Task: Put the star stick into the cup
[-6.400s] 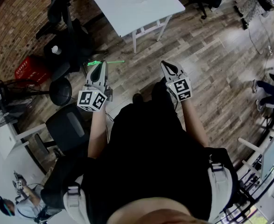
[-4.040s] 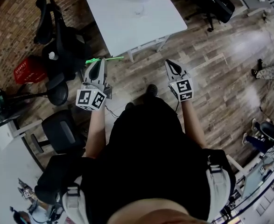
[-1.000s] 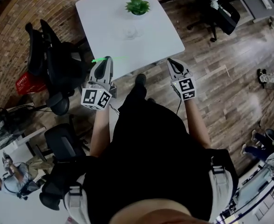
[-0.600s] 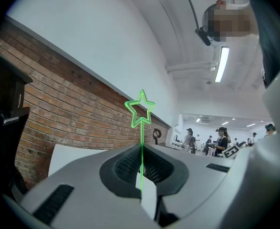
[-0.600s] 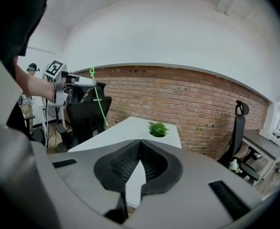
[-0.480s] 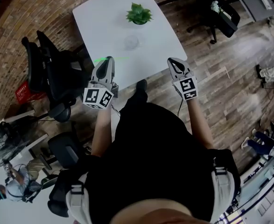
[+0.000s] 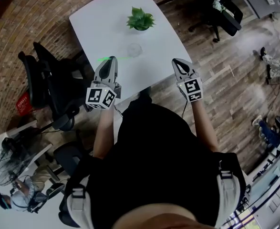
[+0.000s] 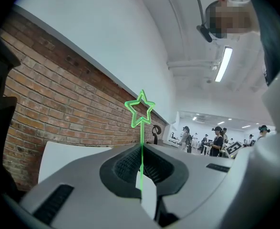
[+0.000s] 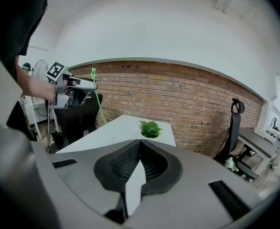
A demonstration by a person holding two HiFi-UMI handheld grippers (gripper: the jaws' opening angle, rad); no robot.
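White table (image 7: 159, 32) carries the glass cup (image 7: 134, 49), just ahead-right of the left gripper (image 7: 111, 61) — jaws clamped on the star stick (image 7: 121, 57), plain end cupward; right gripper (image 7: 177, 62) closed, empty — farther off.

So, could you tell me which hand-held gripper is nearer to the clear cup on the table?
Left. In the head view the left hand-held gripper, holding the star stick, is just lower-left of the cup; the right hand-held gripper is farther off, to its lower right.
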